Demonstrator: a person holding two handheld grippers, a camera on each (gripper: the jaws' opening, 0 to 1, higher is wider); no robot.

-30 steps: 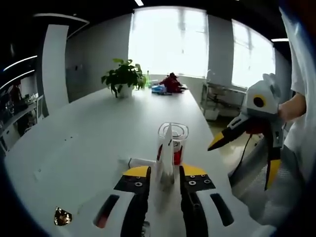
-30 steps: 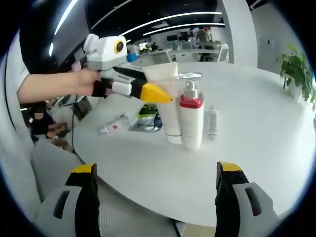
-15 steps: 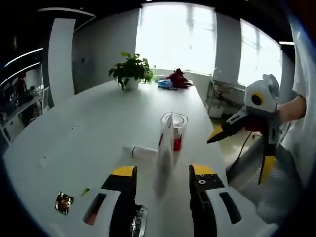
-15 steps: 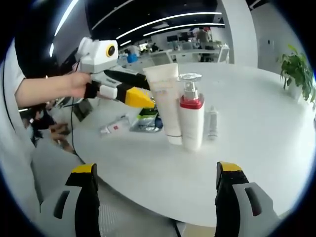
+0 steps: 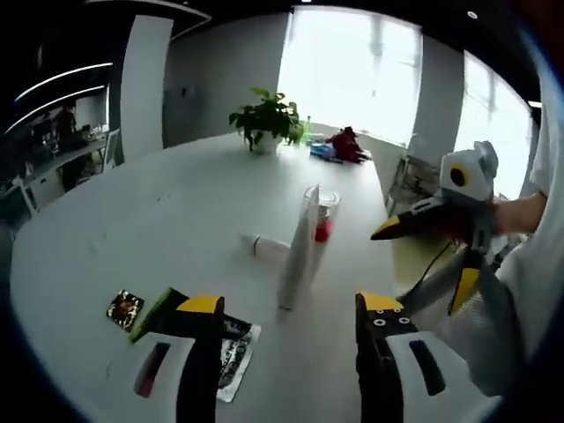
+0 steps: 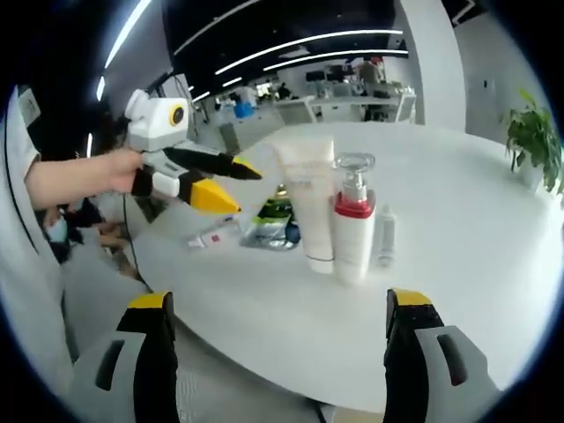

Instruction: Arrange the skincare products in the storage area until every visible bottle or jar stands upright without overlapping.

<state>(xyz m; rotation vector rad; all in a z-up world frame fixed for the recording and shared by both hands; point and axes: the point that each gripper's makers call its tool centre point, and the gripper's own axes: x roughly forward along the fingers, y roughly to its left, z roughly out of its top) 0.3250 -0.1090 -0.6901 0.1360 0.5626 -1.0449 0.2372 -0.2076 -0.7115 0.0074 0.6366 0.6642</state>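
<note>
A white tube (image 5: 295, 260) stands upright on its cap on the white table (image 5: 159, 220), close beside a pump bottle (image 5: 323, 218) with a red band and a clear cap. My left gripper (image 5: 291, 305) is open, drawn back from the tube with nothing between its jaws. The tube (image 6: 308, 203) and pump bottle (image 6: 354, 226) stand side by side in the right gripper view, where the left gripper (image 6: 240, 189) hovers open, held by a hand. A small clear bottle (image 6: 385, 238) lies flat behind them. My right gripper (image 6: 280, 301) is open and empty off the table's edge.
Flat sachets (image 5: 233, 348) and a green packet (image 5: 157, 310) lie near my left jaws, and a small tube (image 6: 216, 238) lies on its side. A potted plant (image 5: 269, 119) stands at the far end. The right gripper (image 5: 423, 264) hangs beyond the table's right edge.
My left gripper opened, let go of the white tube and pulled back from it. The tube stays standing next to the pump bottle. My right gripper has hardly moved.
</note>
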